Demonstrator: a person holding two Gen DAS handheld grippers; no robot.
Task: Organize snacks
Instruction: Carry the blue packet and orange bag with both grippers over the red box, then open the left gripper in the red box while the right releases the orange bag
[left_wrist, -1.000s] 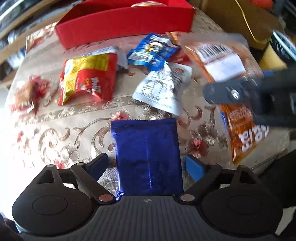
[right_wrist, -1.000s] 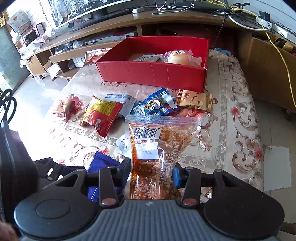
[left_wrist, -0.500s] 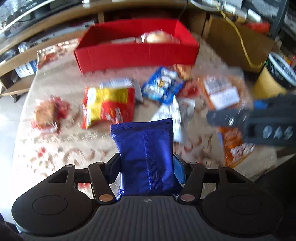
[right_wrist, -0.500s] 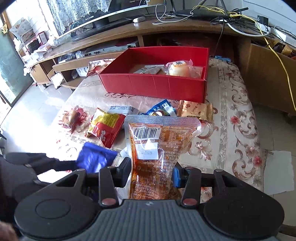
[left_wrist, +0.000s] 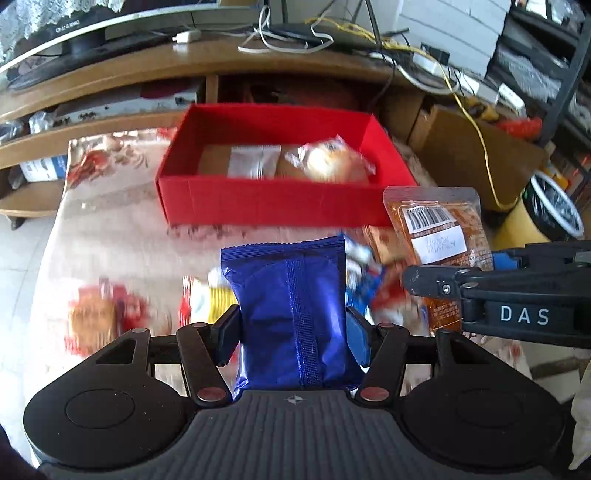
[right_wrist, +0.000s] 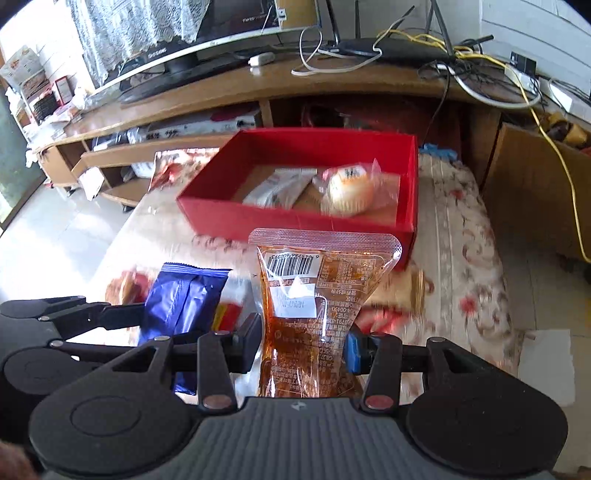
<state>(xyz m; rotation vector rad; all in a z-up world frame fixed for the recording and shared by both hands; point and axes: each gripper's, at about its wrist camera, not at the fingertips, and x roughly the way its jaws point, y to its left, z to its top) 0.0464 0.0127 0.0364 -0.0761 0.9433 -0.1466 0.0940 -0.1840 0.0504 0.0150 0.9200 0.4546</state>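
Left gripper (left_wrist: 293, 338) clamps blue packet (left_wrist: 291, 314) upright between its fingers. Right gripper (right_wrist: 303, 343) pinches orange pouch (right_wrist: 317, 295) the same way, just right of it. Red box (left_wrist: 273, 201) ahead of both, holding a wrapped bun (left_wrist: 325, 162). Floral tablecloth (right_wrist: 454, 236); wooden TV shelf (right_wrist: 258, 85) beyond.

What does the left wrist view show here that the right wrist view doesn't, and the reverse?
Only the left wrist view shows the yellow bucket at the table's right and the "DAS" lettering on the right claw.

Only the right wrist view shows the television, the lace curtain and white paper on the floor.

Both show the red box holding a white packet and a wrapped bun, the blue packet in the left claw, and the orange pouch.
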